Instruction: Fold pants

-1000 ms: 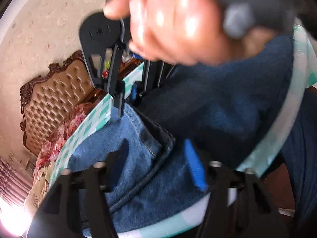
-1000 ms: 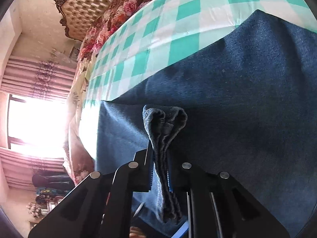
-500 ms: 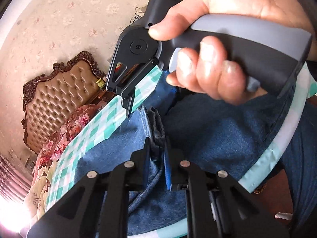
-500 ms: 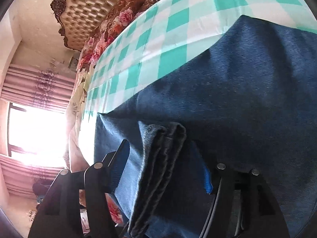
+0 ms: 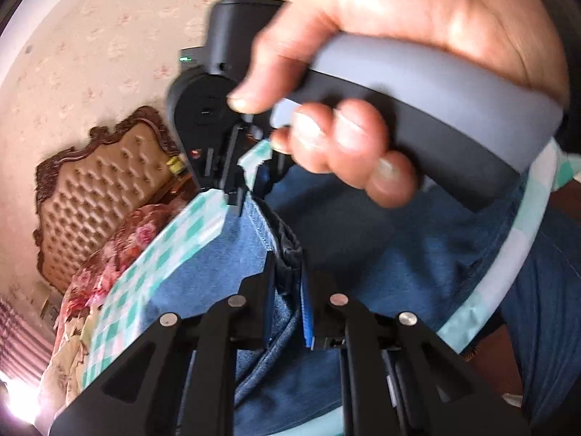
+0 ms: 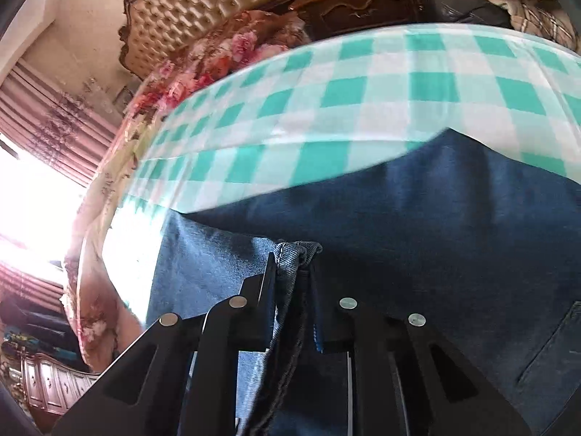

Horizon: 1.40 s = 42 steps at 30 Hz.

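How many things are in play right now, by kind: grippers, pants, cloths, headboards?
Grippers: 2, the left gripper and the right gripper, each shut on a fold of denim
Pants: 1, the jeans
Cloths: 1, the checked cloth under the jeans
Headboards: 1, the tufted headboard
Total: 5

I see a tufted tan headboard (image 6: 203, 7) with a carved dark frame against a pale floral wall (image 5: 90, 47), pink curtains (image 6: 61, 123) beside a glaring bright window (image 6: 32, 200), and a dark wooden nightstand (image 6: 359, 3).
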Available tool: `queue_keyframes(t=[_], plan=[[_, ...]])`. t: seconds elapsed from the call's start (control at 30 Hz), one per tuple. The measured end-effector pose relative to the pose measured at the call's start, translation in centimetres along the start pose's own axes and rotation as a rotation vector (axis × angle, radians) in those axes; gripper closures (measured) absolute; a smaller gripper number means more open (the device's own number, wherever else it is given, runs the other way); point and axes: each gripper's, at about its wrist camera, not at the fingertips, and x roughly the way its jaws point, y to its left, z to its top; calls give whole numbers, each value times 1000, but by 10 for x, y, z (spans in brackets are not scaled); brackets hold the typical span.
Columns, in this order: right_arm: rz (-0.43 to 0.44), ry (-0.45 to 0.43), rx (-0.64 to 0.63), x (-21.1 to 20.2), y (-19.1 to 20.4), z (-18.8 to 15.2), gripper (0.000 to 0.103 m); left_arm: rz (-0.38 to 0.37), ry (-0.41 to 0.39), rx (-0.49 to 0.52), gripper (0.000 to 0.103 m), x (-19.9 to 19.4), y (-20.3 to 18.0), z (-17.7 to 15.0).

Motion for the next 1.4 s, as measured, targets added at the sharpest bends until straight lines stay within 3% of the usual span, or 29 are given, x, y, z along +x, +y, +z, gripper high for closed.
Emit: queue_keyframes(t=[0.47,0.57,0.6,0.67,0.7,0.77,0.8,0.87,0.9,0.93,1.03,1.13,1.2,1.23,1.4], plan=[[-73,-29,-45,3,3,-9,86,-45,20,-15,91,8,-10,-3],[-141,-3,-63,19,0,-13,85,-83,49,-18,87,16,-15,-10],[-163,-20,-84,21,0,-15,86,-87,38,-28,82,15,-15,-12],[-187,-48,-121,21,4,-20,84,-121,18,-69,52,9,-8,-14],[-205,-57,-130,20,5,-20,81,-122,-14,-106,30,0,2,-16],[-243,-81,-121,16,3,-18,67,-142,-40,-168,27,-15,18,-21],[-263,-108,-104,10,1,-17,56,-161,-42,-219,27,-24,33,-27],[-278,-175,-75,-5,-3,-15,50,-156,-45,-364,27,-41,72,-43],[-303,-207,-68,-13,-3,-15,45,-139,-41,-426,24,-44,90,-49],[-369,-262,-68,-25,2,-16,32,-108,-26,-490,19,-44,110,-56],[-423,-358,-155,-41,29,-22,17,-41,57,-668,18,-26,173,-74],[-493,-377,-254,-34,66,-36,17,-3,139,-732,13,4,220,-84],[-482,-352,-309,-21,82,-46,17,-79,91,-749,2,19,234,-88],[-495,-327,-279,-12,84,-47,17,-120,91,-740,2,22,232,-91],[-536,-267,-217,17,84,-57,17,-199,208,-695,4,68,235,-82]])
